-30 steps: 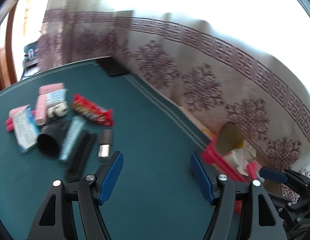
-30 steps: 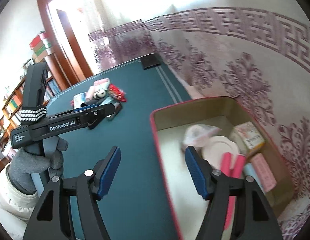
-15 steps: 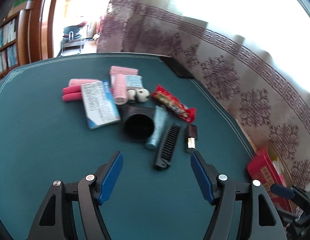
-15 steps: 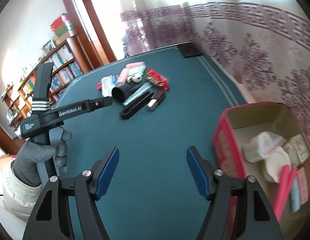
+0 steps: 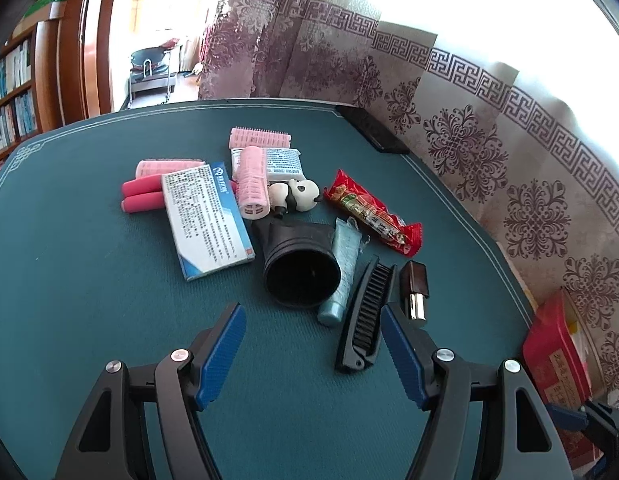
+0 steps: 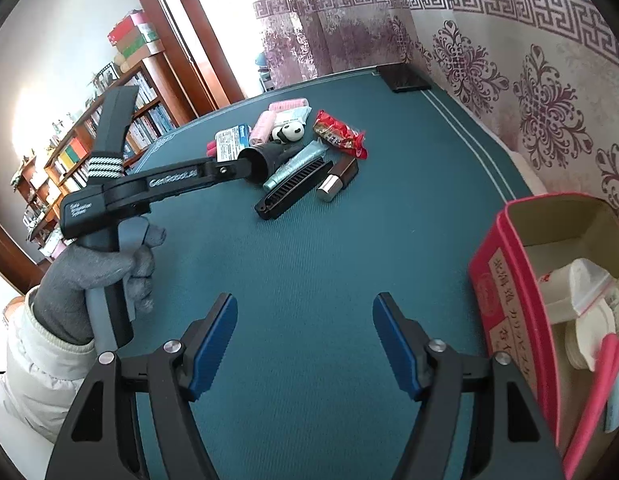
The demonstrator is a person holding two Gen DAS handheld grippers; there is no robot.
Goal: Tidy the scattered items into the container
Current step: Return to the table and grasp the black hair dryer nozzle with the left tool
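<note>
Both grippers empty over the table, the scattered pile not yet touched.

The left gripper (image 5: 313, 344) stood wide with nothing between its pads, just short of the black comb (image 5: 365, 316), which lay nearest at the pile's near edge, well apart from the red container (image 6: 517, 312) at the table's (image 5: 89, 280) right edge. The comb looked light, stiff and thin; its long axis ran away from the gripper, best pinched across mid-spine. The right gripper (image 6: 303, 340) hung wide over bare cloth.

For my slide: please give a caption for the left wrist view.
Open left gripper above scattered toiletries, nearest the black comb.
</note>
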